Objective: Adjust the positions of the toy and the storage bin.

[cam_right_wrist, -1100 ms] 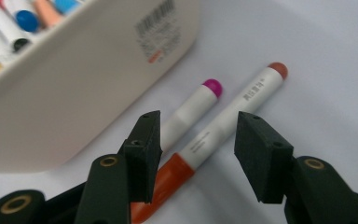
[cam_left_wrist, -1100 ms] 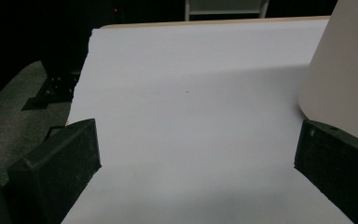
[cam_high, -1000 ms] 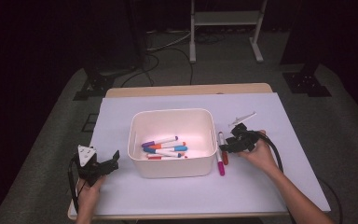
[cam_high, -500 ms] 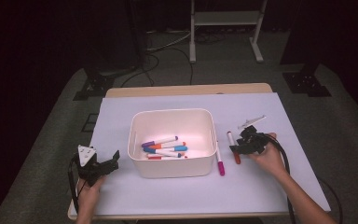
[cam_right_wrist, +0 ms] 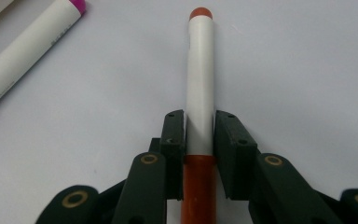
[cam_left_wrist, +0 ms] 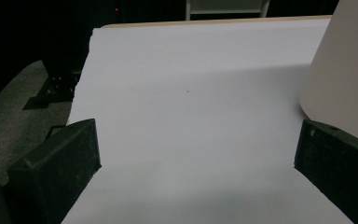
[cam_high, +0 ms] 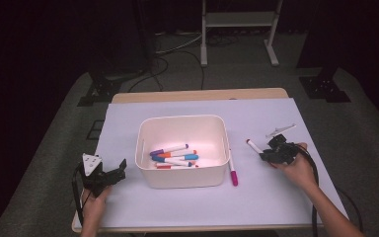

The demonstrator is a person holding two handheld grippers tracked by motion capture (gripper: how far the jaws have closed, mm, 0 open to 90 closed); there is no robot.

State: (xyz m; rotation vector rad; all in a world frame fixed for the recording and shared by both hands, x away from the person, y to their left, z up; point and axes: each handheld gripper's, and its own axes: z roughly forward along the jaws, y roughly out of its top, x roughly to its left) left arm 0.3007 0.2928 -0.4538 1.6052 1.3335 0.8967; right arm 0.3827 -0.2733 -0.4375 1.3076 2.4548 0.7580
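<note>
Orange-capped marker (cam_high: 254,147) pinched in right gripper (cam_high: 269,154), right of white bin (cam_high: 182,129).
Left gripper (cam_left_wrist: 196,158): jaws spread wide (nothing between), beside bin. Right gripper view: jaws clamped on marker barrel; magenta marker (cam_right_wrist: 25,51) nearby. Pulled farther right of bin than half a second before.

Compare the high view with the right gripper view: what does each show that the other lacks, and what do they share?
High view alone: the white bin holding several markers, and the left gripper open beside it. Right gripper view alone: the jaws pressed against the barrel just above the red cap. Both: the right gripper shut on the red marker, the magenta marker on the white sheet.
</note>
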